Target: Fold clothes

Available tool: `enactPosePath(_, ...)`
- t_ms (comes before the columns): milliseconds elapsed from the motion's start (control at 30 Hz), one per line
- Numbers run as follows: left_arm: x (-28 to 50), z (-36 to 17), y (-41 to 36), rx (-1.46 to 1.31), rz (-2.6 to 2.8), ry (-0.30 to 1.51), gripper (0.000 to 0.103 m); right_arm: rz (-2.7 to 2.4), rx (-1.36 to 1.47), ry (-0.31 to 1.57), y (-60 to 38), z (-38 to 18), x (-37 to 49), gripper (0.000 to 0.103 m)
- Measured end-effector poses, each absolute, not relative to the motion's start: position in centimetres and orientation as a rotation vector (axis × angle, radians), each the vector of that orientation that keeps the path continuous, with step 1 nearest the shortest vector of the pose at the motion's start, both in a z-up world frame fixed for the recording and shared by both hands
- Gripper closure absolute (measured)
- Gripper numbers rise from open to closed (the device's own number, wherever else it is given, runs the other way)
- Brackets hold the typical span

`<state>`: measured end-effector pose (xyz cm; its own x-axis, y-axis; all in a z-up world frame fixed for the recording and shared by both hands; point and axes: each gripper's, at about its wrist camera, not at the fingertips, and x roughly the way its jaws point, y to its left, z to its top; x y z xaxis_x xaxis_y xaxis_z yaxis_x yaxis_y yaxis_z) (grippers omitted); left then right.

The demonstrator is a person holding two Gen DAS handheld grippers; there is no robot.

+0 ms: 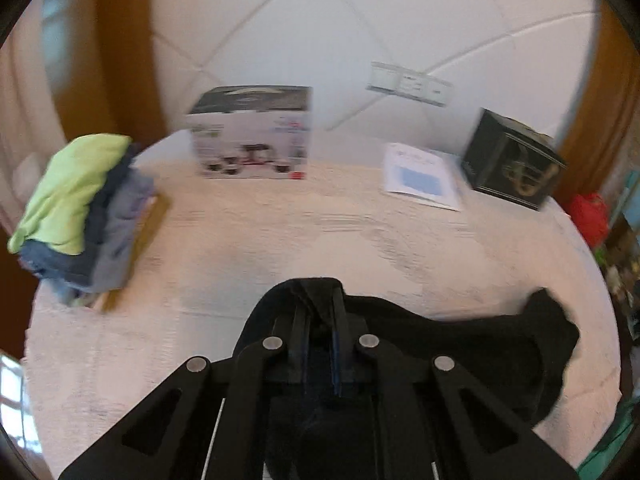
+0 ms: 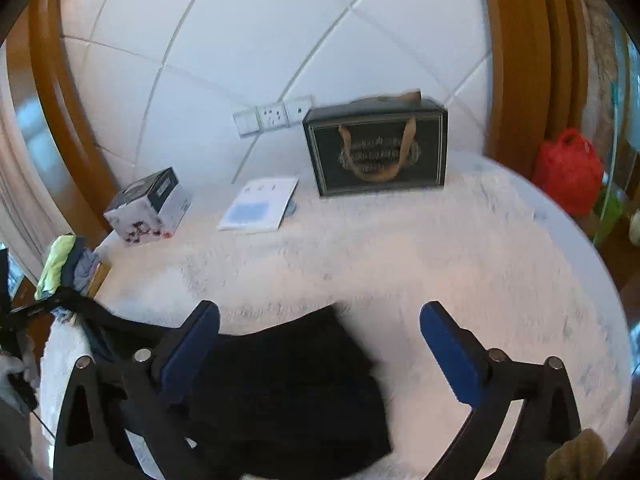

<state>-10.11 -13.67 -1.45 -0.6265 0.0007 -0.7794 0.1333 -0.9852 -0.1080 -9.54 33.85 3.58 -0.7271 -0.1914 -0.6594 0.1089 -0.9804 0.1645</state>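
The left gripper [image 1: 318, 320] is seen clamped on an edge of a black garment [image 1: 480, 344], its jaws drawn narrow with cloth bunched between them, while the right gripper [image 2: 320, 344] is held with jaws wide and empty above the same garment [image 2: 288, 380]. The garment is spread on the white fleecy cover [image 1: 280, 232] of the bed, nearer the cameras than the black gift box [image 2: 376, 148] standing at the padded headboard. It is judged light, soft and limp, best taken at a hem or corner and likely to sag from one grip. A stack of folded clothes [image 1: 76, 208] is piled far to the left of that box; what may be a board lies beneath it, though blur leaves this unsure. The box is closed, its contents unseen.
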Motion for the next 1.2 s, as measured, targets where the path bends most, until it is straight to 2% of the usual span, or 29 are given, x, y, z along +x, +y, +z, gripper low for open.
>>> enactPosePath(33, -10.3, -1.7, -14.5, 1.328, -2.738, 0.243, 0.097, -2.768, 1.091, -0.151, 33.7, 3.6, -10.2, 0.003)
enactPosePath(133, -11.2, -3.5, -14.9, 1.382, -2.703, 0.213, 0.097, -2.712, 1.168, -0.107, 33.8, 2.5, -11.7, 0.017)
enactPosePath(200, -11.6, -4.6, -14.9, 1.416, -2.675, 0.208, 0.097, -2.626, 1.235, -0.107, 33.2, 0.8, -12.4, 0.022)
enactPosePath(267, -12.3, -6.1, -15.1, 1.442, -2.647, 0.224, 0.097, -2.543, 1.289, -0.104, 32.0, -1.2, -13.2, 0.042)
enactPosePath(400, -12.8, -7.3, -16.0, 1.471, -2.609, 0.238, 0.096, -2.419, 1.392, -0.142, 29.9, -5.2, -15.8, 0.041)
enactPosePath(467, -13.0, -7.5, -16.4, 1.479, -2.603, 0.246, 0.096, -2.386, 1.443, -0.163, 29.5, -6.8, -17.2, 0.029)
enactPosePath(567, -13.2, -7.7, -16.9, 1.490, -2.594, 0.261, 0.096, -2.335, 1.518, -0.153, 28.5, -9.3, -20.1, 0.017)
enactPosePath(700, -13.5, -7.9, -17.0, 1.503, -2.587, 0.264, 0.096, -2.276, 1.597, -0.105, 26.9, -11.9, -22.8, 0.017)
enactPosePath(733, -13.6, -7.8, -17.0, 1.502, -2.588, 0.263, 0.096, -2.252, 1.621, -0.088, 26.4, -12.6, -23.4, 0.043)
enactPosePath(767, -13.6, -7.6, -17.0, 1.497, -2.593, 0.265, 0.096, -2.231, 1.647, -0.071, 25.8, -13.1, -23.7, 0.089)
enactPosePath(800, -13.6, -7.2, -17.0, 1.491, -2.600, 0.266, 0.096, -2.210, 1.672, -0.053, 25.3, -13.5, -24.0, 0.098)
enactPosePath(933, -14.3, -4.8, -16.6, 1.419, -2.655, 0.225, 0.096, -2.325, 1.484, -0.113, 26.4, -8.9, -24.2, 0.098)
enactPosePath(1100, -19.5, -2.3, -15.8, 1.322, -2.707, 0.166, 0.096, -2.456, 1.286, -0.177, 27.8, -2.3, -28.7, 0.098)
enactPosePath(1167, -23.3, -2.4, -16.1, 1.326, -2.691, 0.175, 0.091, -2.512, 1.228, -0.187, 27.8, -0.5, -31.6, 0.098)
enactPosePath(1200, -24.9, -2.7, -16.4, 1.343, -2.680, 0.207, 0.083, -2.540, 1.203, -0.191, 27.7, 0.2, -33.2, 0.098)
